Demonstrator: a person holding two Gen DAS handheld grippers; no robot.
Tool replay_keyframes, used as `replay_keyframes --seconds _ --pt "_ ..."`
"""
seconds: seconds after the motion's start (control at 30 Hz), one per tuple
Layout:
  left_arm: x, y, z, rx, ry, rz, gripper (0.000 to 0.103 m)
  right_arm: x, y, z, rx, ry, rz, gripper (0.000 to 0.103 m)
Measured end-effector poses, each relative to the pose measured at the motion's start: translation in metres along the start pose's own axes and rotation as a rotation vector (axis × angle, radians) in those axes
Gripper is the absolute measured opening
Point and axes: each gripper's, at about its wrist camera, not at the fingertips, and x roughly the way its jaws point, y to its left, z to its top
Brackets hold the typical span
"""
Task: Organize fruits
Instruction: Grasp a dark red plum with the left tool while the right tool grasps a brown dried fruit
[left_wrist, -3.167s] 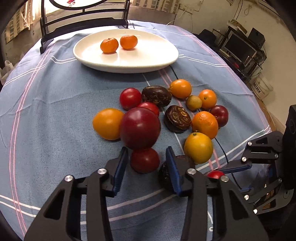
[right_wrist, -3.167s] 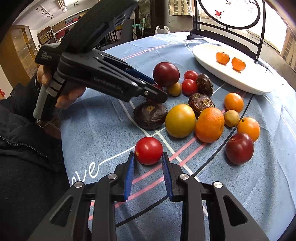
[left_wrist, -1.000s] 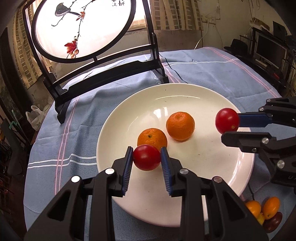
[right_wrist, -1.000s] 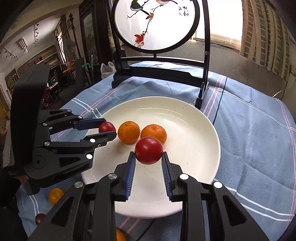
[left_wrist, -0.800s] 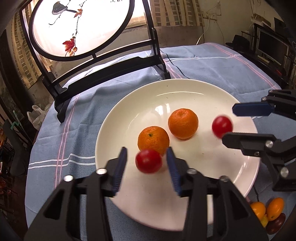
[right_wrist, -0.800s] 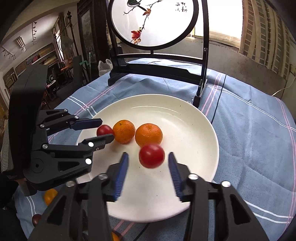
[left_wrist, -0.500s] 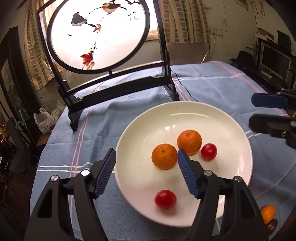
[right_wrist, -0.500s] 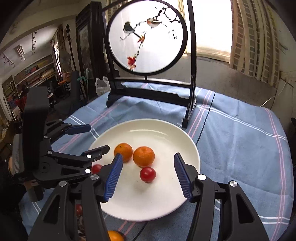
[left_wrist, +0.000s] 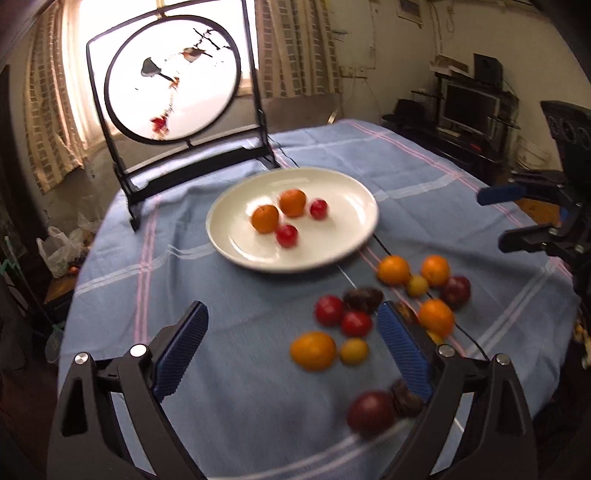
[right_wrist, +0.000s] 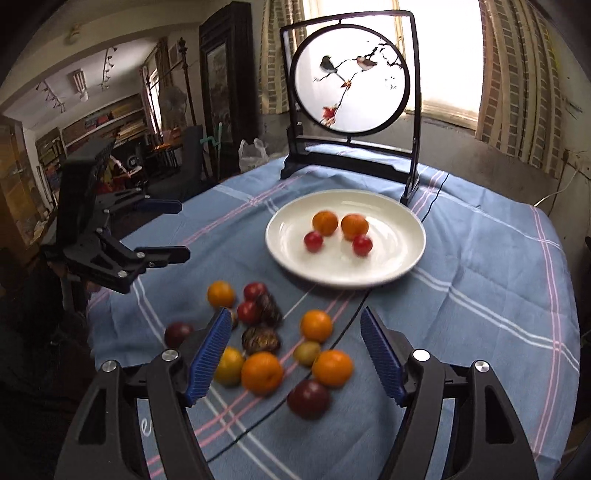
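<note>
On the blue tablecloth (left_wrist: 240, 387) sits a white plate (left_wrist: 351, 236) holding two oranges and two red tomatoes. Left gripper (left_wrist: 291, 343) and right gripper (right_wrist: 295, 350), jaws just opened wide and empty, hover over the loose fruit pile (right_wrist: 280, 347), likely seeking the next pick.

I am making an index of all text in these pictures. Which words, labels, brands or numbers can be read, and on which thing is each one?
"e": one white cursive letter on the tablecloth, beside the right claw; the remainder is hidden.
Small dark marks on the round screen, near the birds: too small to read.
Nothing else readable; the left wrist view is blurred.
</note>
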Motion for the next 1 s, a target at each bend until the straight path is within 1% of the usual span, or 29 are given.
replay_keyframes --seconds 0.03,0.1,0.2,0.27,0.3,0.33,0.37,0.4,0.43,0.53,0.63,0.7,0.73,0.77,0.8,0.83,0.87,0.93,1.0 --pt "0.0 -0.006 -0.013 0.02 0.027 -0.029 0.091 0.001 0.005 -0.009 -0.015 0.015 0.001 0.073" --pt "0.001 -0.018 -0.038 0.072 0.053 -0.045 0.09 0.004 0.011 -0.025 -0.024 0.041 -0.007 0.073" --pt "0.009 -0.032 -0.067 0.122 0.108 -0.105 0.089 0.009 0.012 -0.042 0.027 0.077 0.039 0.076" --pt "0.015 -0.039 -0.077 0.173 0.132 -0.125 0.079 0.016 0.014 -0.05 0.053 0.109 0.063 0.076" --pt "0.019 -0.041 -0.08 0.187 0.139 -0.128 0.077 0.019 0.017 -0.054 0.055 0.124 0.074 0.076" --pt "0.023 -0.041 -0.081 0.188 0.148 -0.132 0.073 0.022 0.02 -0.057 0.053 0.14 0.092 0.076" --pt "0.026 -0.041 -0.081 0.186 0.156 -0.138 0.065 0.025 0.026 -0.06 0.046 0.161 0.118 0.076" --pt "0.03 -0.04 -0.079 0.183 0.161 -0.139 0.062 0.029 0.034 -0.063 0.03 0.18 0.146 0.076" --pt "0.034 -0.038 -0.077 0.174 0.162 -0.137 0.059 0.032 0.043 -0.065 0.01 0.193 0.165 0.076" --pt "0.041 -0.035 -0.069 0.154 0.154 -0.162 0.059 0.042 0.073 -0.069 -0.048 0.211 0.218 0.075" --pt "0.047 -0.035 -0.063 0.146 0.146 -0.191 0.055 0.05 0.087 -0.063 -0.051 0.208 0.267 0.074" --pt "0.052 -0.035 -0.059 0.13 0.146 -0.219 0.05 0.057 0.091 -0.059 -0.06 0.207 0.233 0.07" --pt "0.055 -0.034 -0.058 0.119 0.148 -0.24 0.044 0.062 0.091 -0.059 -0.054 0.219 0.235 0.067" --pt "0.056 -0.034 -0.057 0.107 0.15 -0.258 0.041 0.066 0.091 -0.058 -0.039 0.228 0.237 0.065" --pt "0.057 -0.034 -0.057 0.102 0.15 -0.258 0.04 0.07 0.089 -0.058 -0.026 0.24 0.227 0.06" --pt "0.055 -0.034 -0.057 0.101 0.149 -0.258 0.04 0.073 0.089 -0.058 -0.017 0.254 0.22 0.059" --pt "0.054 -0.033 -0.058 0.101 0.151 -0.257 0.04 0.074 0.09 -0.058 -0.013 0.247 0.212 0.058" --pt "0.049 -0.028 -0.06 0.086 0.142 -0.242 0.04 0.076 0.091 -0.056 -0.005 0.233 0.183 0.053" --pt "0.042 -0.02 -0.063 0.052 0.13 -0.237 0.04 0.079 0.091 -0.052 0.025 0.212 0.177 0.055"
